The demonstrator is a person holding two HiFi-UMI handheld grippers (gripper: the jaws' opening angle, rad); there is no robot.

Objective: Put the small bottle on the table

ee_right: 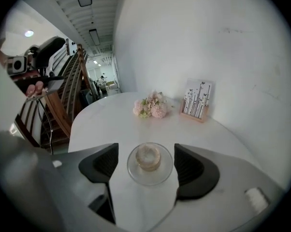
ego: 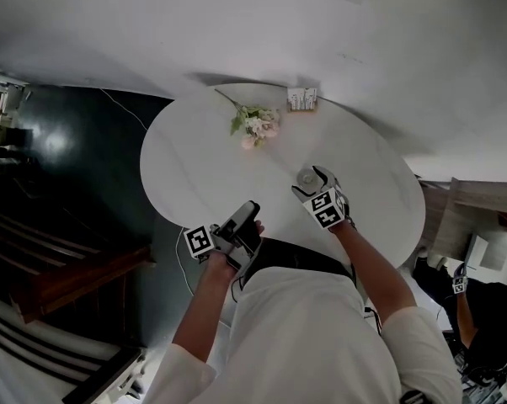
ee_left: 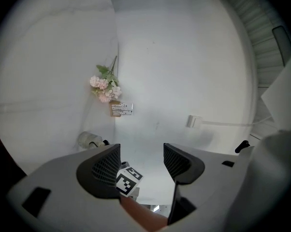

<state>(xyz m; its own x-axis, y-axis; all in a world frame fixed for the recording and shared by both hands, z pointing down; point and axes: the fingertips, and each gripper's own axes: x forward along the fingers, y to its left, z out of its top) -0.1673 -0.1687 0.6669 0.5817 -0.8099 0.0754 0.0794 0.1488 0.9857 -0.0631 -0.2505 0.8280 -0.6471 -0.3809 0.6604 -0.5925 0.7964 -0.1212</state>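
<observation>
The small bottle [ego: 307, 178] is clear and round with a pale stopper, and it stands upright on the round white table [ego: 194, 167]. My right gripper [ego: 313, 184] sits over the table's near right part with its jaws on either side of it. In the right gripper view the bottle [ee_right: 149, 162] rests between the pads of my right gripper [ee_right: 146, 164], with a slim gap on each side, so that gripper is open. My left gripper [ego: 249, 211] hovers at the table's near edge, open and empty [ee_left: 140, 161]. The left gripper view also shows the bottle [ee_left: 90, 140].
A pink flower bunch [ego: 255, 124] lies toward the table's far side, with a small card holder [ego: 302, 99] beside it against the white wall. Dark wooden stairs [ego: 43, 251] drop away on the left. A wall socket with a cable [ee_left: 193, 121] shows in the left gripper view.
</observation>
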